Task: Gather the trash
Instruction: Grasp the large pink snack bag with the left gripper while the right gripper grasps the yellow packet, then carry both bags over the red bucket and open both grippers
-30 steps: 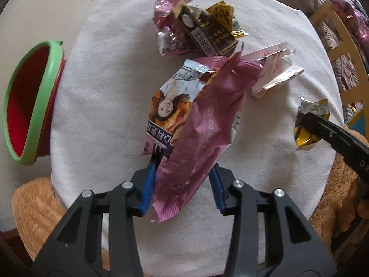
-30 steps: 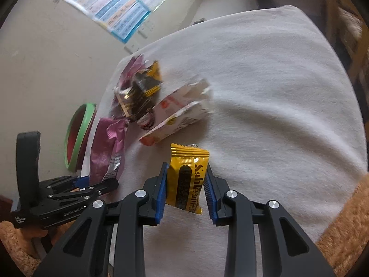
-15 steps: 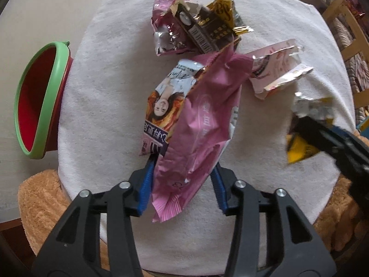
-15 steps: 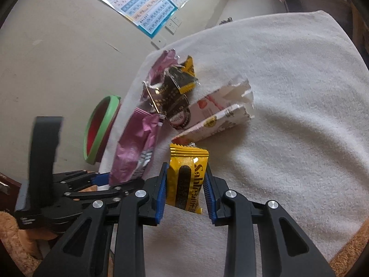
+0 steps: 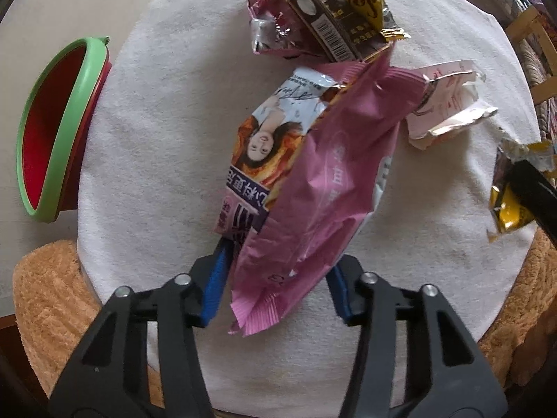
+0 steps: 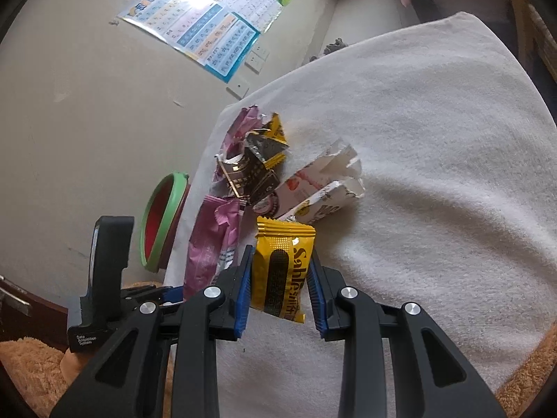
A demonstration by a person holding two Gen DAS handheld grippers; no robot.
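Note:
My left gripper is shut on a pink snack bag with a printed face, held above the white cloth. My right gripper is shut on a yellow wrapper; it also shows in the left wrist view at the right edge. A pile of brown, gold and pink wrappers lies at the far side of the cloth, also in the right wrist view. A torn white wrapper lies to its right. A red bin with a green rim stands off the left edge of the cloth.
The cloth covers a round table with brown plush fabric below its near edge. A wooden chair stands at the far right. A wall with a poster and sockets lies behind the table.
Both grippers have risen with their wrappers and shifted slightly toward the pile. The right gripper with the yellow wrapper has moved up along the right edge of the left view.

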